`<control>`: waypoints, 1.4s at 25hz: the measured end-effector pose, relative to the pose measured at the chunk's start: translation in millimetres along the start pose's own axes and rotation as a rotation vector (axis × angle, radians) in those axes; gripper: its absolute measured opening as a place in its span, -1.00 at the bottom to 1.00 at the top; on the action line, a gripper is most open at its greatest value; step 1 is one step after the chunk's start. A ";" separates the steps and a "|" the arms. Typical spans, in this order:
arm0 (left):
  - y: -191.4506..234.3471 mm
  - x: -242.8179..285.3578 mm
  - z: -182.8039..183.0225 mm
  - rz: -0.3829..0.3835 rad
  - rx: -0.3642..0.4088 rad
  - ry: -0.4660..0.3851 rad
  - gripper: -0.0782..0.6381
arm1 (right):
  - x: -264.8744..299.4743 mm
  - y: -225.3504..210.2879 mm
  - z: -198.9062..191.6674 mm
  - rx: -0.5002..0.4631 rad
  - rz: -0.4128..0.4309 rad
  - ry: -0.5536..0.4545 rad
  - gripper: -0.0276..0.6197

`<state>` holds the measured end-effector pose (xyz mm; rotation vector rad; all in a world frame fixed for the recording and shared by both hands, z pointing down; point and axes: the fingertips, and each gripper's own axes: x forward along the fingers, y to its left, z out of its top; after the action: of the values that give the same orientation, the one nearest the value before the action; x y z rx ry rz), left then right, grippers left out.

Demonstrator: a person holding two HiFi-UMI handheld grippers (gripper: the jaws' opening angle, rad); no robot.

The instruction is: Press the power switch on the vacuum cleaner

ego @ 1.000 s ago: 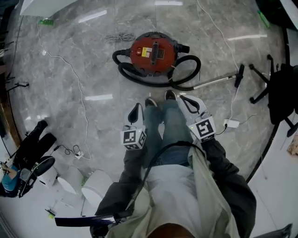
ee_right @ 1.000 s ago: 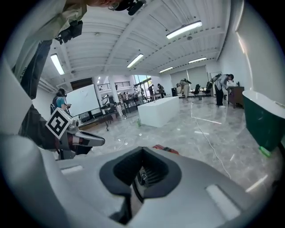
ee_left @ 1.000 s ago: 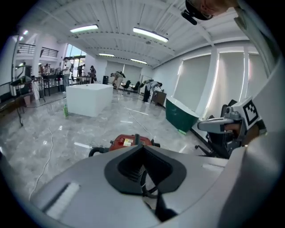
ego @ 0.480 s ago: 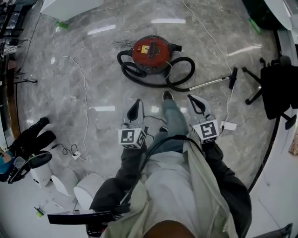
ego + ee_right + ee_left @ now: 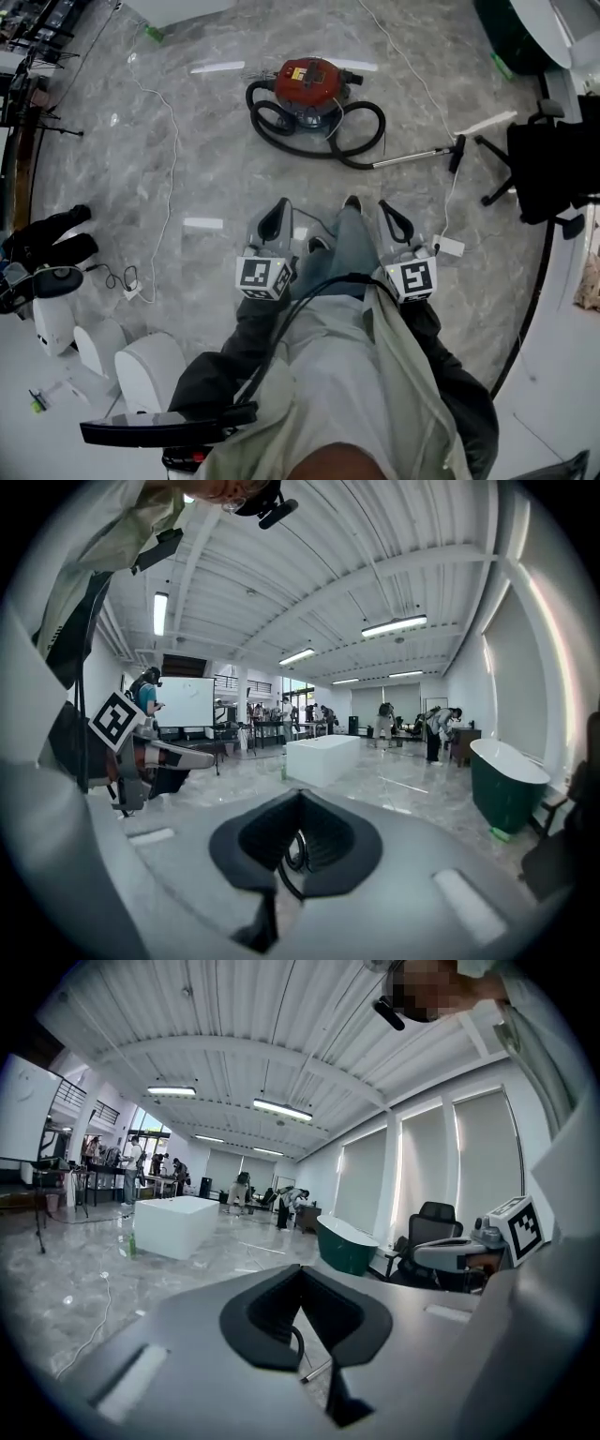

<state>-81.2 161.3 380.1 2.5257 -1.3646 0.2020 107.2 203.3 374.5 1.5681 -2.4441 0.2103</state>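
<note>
Where the grey marble floor [image 5: 187, 169] spreads through a wide hall with a white ribbed ceiling, the red vacuum [image 5: 311, 82] sits well ahead of the person, its black hose [image 5: 361, 141] looped round it. The left gripper [image 5: 277, 206] and right gripper [image 5: 387, 208] hang beside the legs, each with jaws pressed together on nothing. The switch is too small to pick out. Compared with half a second ago, the vacuum lies higher in the head view.

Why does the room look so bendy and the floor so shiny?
Left gripper view and right gripper view: the wide-angle lens bends the ceiling and blackens the corners. Head view: the polished floor mirrors the lights as white streaks.
</note>
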 end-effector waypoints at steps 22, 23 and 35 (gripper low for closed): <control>-217.0 -140.0 -71.4 0.031 -0.015 -0.004 -0.77 | -259.5 25.8 -81.9 -0.008 0.014 0.066 -0.91; -216.9 -147.3 -75.8 0.041 -0.023 -0.001 -0.77 | -262.7 28.7 -85.3 -0.011 0.019 0.073 -0.91; -180.0 -177.8 -64.6 0.062 -0.037 -0.031 -0.77 | -243.3 76.8 -33.6 -0.045 0.028 -0.016 -0.91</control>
<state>-28.0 416.7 368.9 2.4681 -1.4461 0.1487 138.9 456.6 341.9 1.5236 -2.4668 0.1470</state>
